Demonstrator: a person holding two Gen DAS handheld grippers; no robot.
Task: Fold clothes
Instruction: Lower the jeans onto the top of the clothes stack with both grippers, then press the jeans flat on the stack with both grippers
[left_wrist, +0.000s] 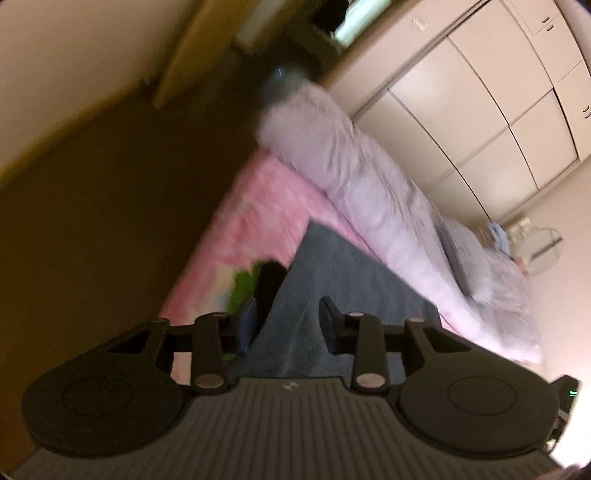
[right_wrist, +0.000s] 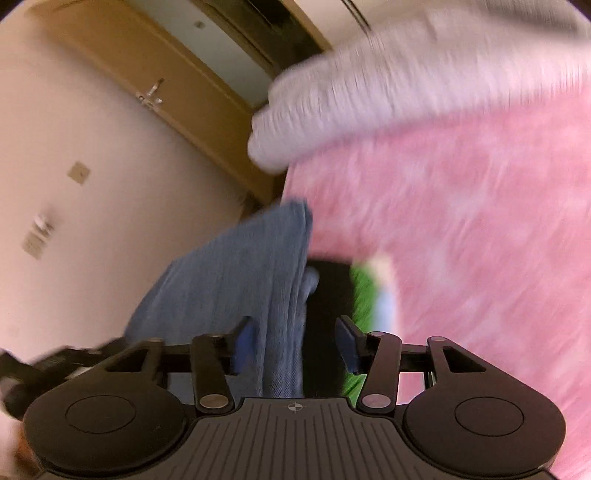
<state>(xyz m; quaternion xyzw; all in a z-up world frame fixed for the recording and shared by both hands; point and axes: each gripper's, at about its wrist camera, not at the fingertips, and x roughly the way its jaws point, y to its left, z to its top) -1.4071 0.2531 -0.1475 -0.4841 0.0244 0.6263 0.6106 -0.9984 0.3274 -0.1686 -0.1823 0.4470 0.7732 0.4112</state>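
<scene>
A blue denim garment (left_wrist: 332, 266) lies on the pink bed cover (left_wrist: 258, 206), and one end of it rises into my left gripper (left_wrist: 288, 319). The cloth fills the whole gap between that gripper's fingers, so it looks shut on the denim. In the right wrist view the same denim (right_wrist: 240, 273) hangs in folds between the fingers of my right gripper (right_wrist: 294, 326). It lies against the left blue pad (right_wrist: 243, 343). The right pad stands clear of it, with a dark gap between, so this gripper is open. Both views are blurred.
A bulky pale lilac quilt (left_wrist: 369, 184) lies along the far side of the bed (right_wrist: 406, 74). A green and black patch (right_wrist: 360, 291) shows on the pink cover beside the denim. Cream wardrobe doors (left_wrist: 480, 92) stand behind, brown floor (left_wrist: 92, 221) lies left, and there is a wooden door (right_wrist: 155, 74).
</scene>
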